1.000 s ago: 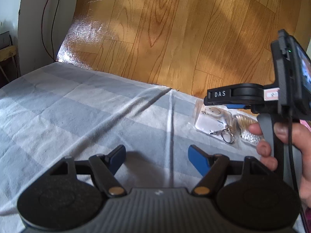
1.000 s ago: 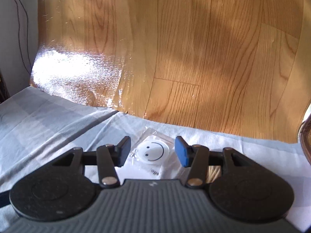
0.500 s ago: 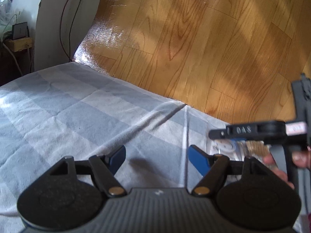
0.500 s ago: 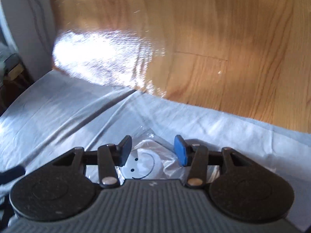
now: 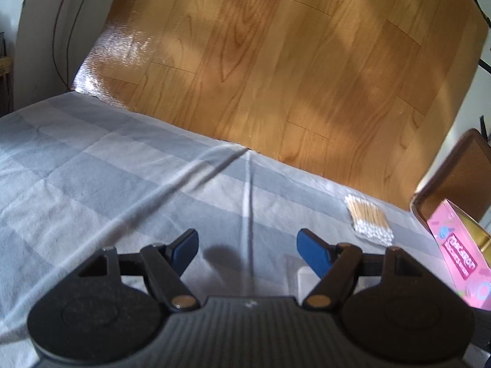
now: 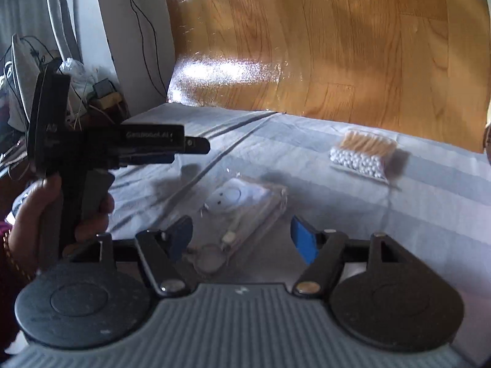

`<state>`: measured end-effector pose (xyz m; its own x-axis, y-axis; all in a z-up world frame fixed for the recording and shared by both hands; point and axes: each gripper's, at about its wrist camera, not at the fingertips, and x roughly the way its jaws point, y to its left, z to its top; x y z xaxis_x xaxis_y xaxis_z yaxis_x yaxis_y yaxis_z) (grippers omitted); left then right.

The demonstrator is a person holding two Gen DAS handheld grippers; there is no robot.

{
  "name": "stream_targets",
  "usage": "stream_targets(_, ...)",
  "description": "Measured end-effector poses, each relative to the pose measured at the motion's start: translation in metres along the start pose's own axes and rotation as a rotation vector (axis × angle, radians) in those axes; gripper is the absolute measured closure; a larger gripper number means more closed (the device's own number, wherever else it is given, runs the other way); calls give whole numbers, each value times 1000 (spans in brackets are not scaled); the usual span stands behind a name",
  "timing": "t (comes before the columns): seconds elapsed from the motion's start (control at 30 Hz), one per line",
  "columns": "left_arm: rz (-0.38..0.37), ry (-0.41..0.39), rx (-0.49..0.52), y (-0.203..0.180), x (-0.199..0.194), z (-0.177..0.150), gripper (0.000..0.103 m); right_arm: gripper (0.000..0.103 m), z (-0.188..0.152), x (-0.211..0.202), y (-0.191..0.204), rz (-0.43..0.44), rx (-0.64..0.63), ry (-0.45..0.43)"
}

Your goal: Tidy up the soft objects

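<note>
My left gripper (image 5: 246, 250) is spread wide, its blue-padded fingers (image 5: 184, 249) holding nothing above the grey-and-white checked cloth (image 5: 92, 168). My right gripper (image 6: 242, 239) is spread just as wide and also empty; the clear plastic packet with a white smiley-face disc and a metal key ring (image 6: 242, 211) lies on the cloth between and just beyond its fingers (whether they touch it, I cannot tell). The clear bag of wooden-stemmed cotton swabs (image 6: 363, 155) rests farther off to the right, near the pink cardboard box (image 5: 460, 254).

Pink box (image 5: 460, 254): print upside down, illegible. Left gripper body (image 6: 147, 144): blurred lettering.
</note>
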<state>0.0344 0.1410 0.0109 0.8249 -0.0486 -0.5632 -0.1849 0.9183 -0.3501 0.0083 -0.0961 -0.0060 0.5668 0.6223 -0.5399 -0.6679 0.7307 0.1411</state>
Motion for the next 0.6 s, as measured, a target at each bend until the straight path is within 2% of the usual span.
stream_targets(0.17, -90, 70, 7, -10, -16, -7, 28, 26, -12, 7, 8, -39, -60, 24)
stream_targets(0.27, -99, 98, 37, -20, -21, -13, 18, 24, -10, 15, 10, -42, -70, 22)
stream_targets(0.4, -109, 124, 50, -25, -12, -18, 16, 23, -10, 23, 11, -44, -85, 24)
stream_targets(0.5, -132, 99, 67, -27, -9, -25, 7, 23, -12, 18, 9, -32, -70, 16)
stream_targets(0.6, -122, 79, 120, -36, -9, -31, 5, 22, -13, 16, 9, -26, -54, 10)
